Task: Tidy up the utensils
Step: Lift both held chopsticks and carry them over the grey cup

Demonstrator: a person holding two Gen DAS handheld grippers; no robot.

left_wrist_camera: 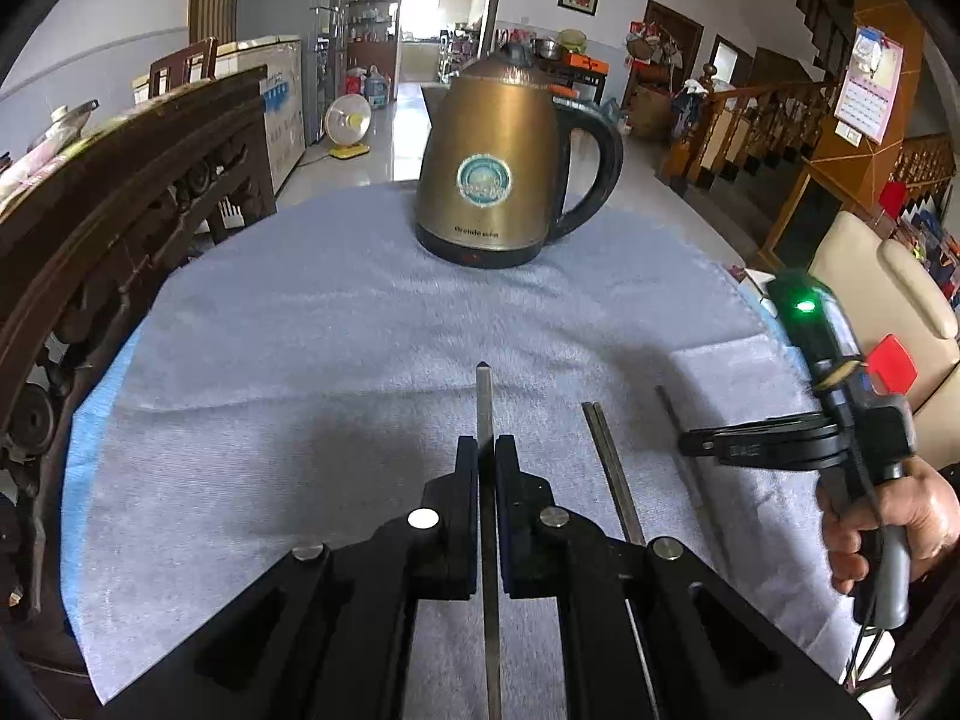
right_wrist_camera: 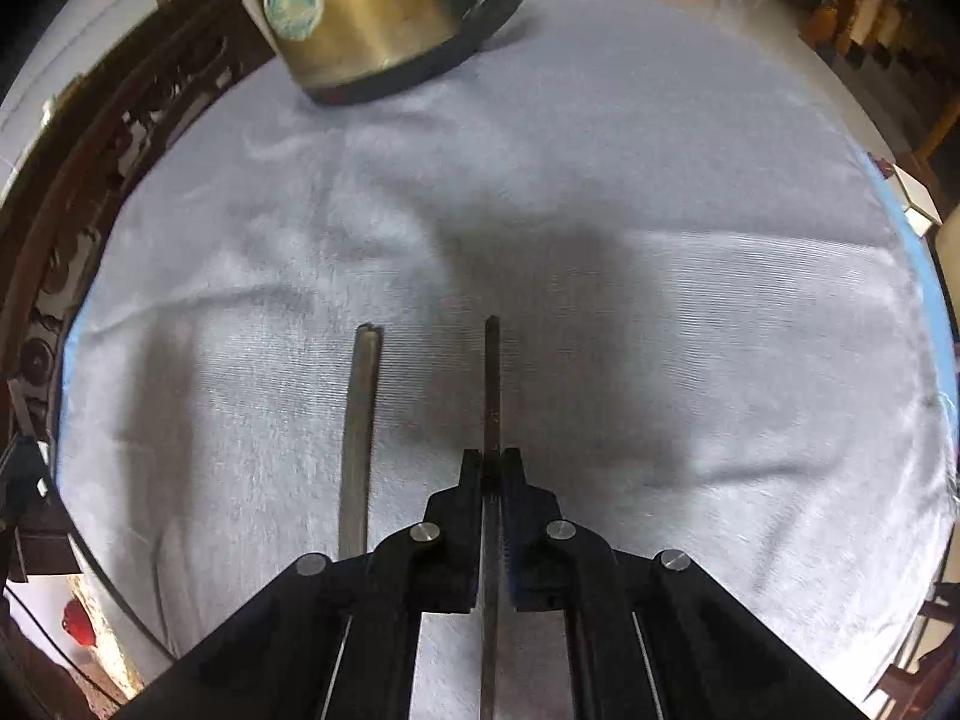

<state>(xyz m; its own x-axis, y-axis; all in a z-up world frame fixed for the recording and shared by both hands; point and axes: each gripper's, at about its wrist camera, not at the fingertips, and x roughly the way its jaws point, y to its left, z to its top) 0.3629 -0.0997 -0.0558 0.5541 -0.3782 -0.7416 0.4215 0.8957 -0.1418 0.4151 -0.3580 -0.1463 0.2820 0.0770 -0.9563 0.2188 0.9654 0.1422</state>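
left gripper (left_wrist_camera: 486,450) pinched tight on chopstick (left_wrist_camera: 485,414), seemingly lifted clear of grey towel (left_wrist_camera: 300,330). right gripper (right_wrist_camera: 492,459) clamped on another chopstick (right_wrist_camera: 492,384). spare pair (left_wrist_camera: 603,450) lies between, so guessing they're getting paired up. kettle (left_wrist_camera: 498,168) parked at back. chopstick lower ends hidden behind grippers.

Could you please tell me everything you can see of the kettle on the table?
The kettle is brass-coloured metal, dull and worn, with a round teal sticker on its side, a black base and a black loop handle on its right. It stands upright with its lid closed at the far edge of the grey cloth, which is all that touches it.
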